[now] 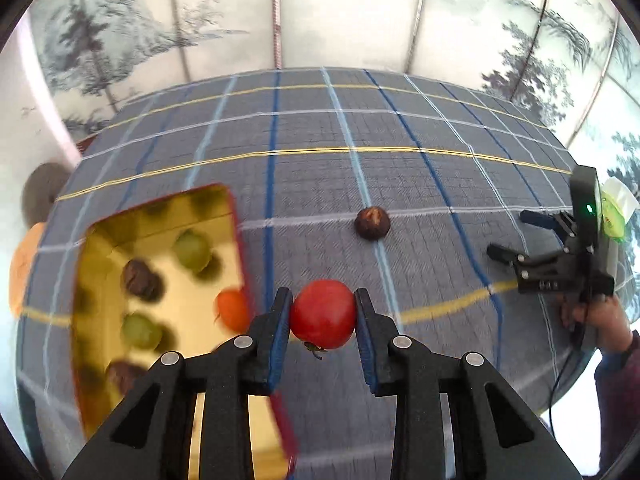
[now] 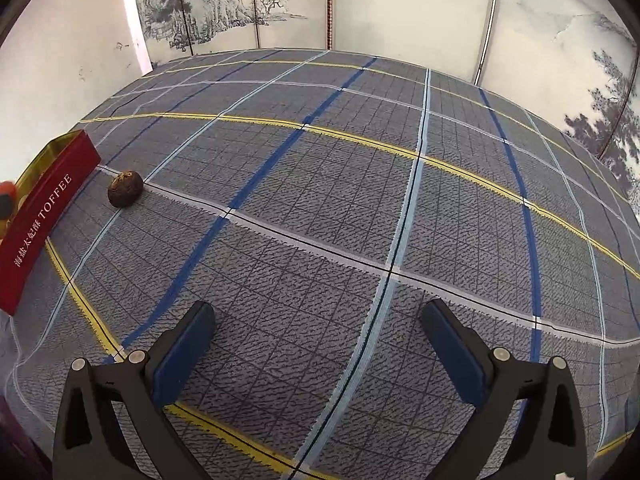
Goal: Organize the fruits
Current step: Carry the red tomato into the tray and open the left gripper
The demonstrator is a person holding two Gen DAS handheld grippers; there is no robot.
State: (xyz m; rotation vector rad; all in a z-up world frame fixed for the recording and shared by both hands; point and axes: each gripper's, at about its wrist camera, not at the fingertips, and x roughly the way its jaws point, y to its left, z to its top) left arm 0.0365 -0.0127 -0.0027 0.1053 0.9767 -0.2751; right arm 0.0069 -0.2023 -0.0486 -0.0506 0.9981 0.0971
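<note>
My left gripper (image 1: 323, 314) is shut on a red tomato (image 1: 323, 314) and holds it above the cloth, just right of the gold-lined red box (image 1: 104, 240). The box holds two green fruits (image 1: 191, 249), brown fruits (image 1: 138, 274) and an orange-red one (image 1: 232, 309). A brown round fruit (image 1: 373, 222) lies loose on the cloth; it also shows in the right wrist view (image 2: 125, 188) beside the box's red "TOFFEE" wall (image 2: 44, 216). My right gripper (image 2: 318, 344) is open and empty above the cloth; it also shows in the left wrist view (image 1: 516, 236).
The table is covered by a grey plaid cloth (image 2: 340, 200) with blue, white and yellow lines. Painted screen panels (image 2: 224, 4) stand behind it. An orange round thing (image 1: 24, 272) and a grey one (image 1: 42, 194) sit past the table's left edge.
</note>
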